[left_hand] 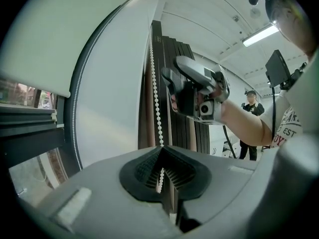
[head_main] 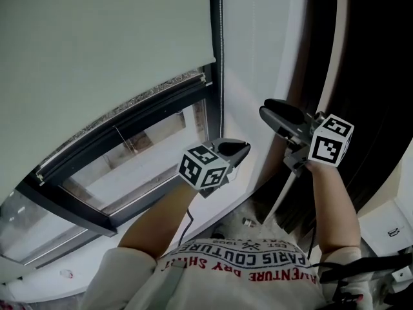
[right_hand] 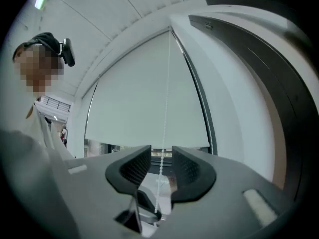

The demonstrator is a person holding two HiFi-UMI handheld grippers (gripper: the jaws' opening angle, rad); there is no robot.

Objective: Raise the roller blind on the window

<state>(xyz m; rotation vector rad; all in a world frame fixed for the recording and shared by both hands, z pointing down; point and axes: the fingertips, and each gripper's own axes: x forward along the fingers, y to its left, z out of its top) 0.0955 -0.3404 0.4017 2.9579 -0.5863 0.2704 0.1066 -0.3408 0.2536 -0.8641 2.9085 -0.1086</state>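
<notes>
The pale roller blind (head_main: 97,37) covers the upper part of the window, its bottom edge above the dark frame (head_main: 135,118). A white bead chain (head_main: 220,57) hangs along the window's right side. My left gripper (head_main: 240,150) is shut on the bead chain (left_hand: 157,113), which runs down into its closed pads (left_hand: 149,171). My right gripper (head_main: 270,110) is higher and to the right, and shows in the left gripper view (left_hand: 195,91). In the right gripper view its jaws (right_hand: 162,156) stand open, the bead chain (right_hand: 165,108) passing between the pads without touching them.
Dark folded vertical panels (head_main: 364,76) stand right of the window against a white wall strip (head_main: 258,50). A person (left_hand: 250,126) stands in the room's background. A ceiling light (left_hand: 259,35) glows above. Glass panes (head_main: 122,166) lie below the blind.
</notes>
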